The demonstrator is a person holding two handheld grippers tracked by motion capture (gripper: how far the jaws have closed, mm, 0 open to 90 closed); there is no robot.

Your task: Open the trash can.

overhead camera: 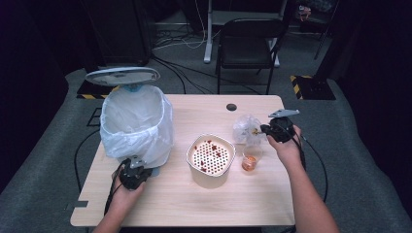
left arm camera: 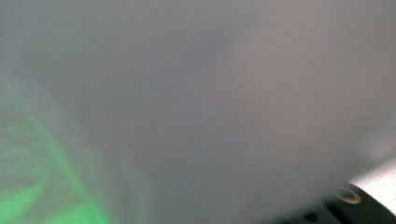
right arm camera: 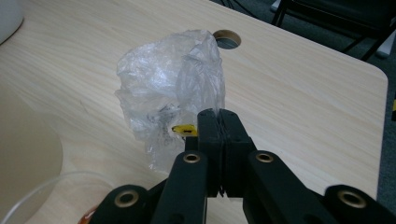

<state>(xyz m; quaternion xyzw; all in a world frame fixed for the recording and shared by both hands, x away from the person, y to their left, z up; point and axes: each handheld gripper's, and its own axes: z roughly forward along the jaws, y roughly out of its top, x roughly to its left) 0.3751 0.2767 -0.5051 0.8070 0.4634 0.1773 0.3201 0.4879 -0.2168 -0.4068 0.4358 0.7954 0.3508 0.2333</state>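
No text, label, brand or number can be read on anything on the table or around it.

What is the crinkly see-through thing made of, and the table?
Crumpled bag: looks like thin clear plastic film, glossy, with wrinkles that catch the light and the table showing through it. Table: pale wood or wood-look laminate, matte, with fine straight grain lines.

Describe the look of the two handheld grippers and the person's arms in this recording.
Both are black. The right gripper has two flat black jaws on linkage arms with brass-coloured pivot rings, and a grey three-cornered plate on top. The left gripper is a compact black body with a small grey plate. A dark cable trails from each. Both forearms are bare, no sleeves in the high view.
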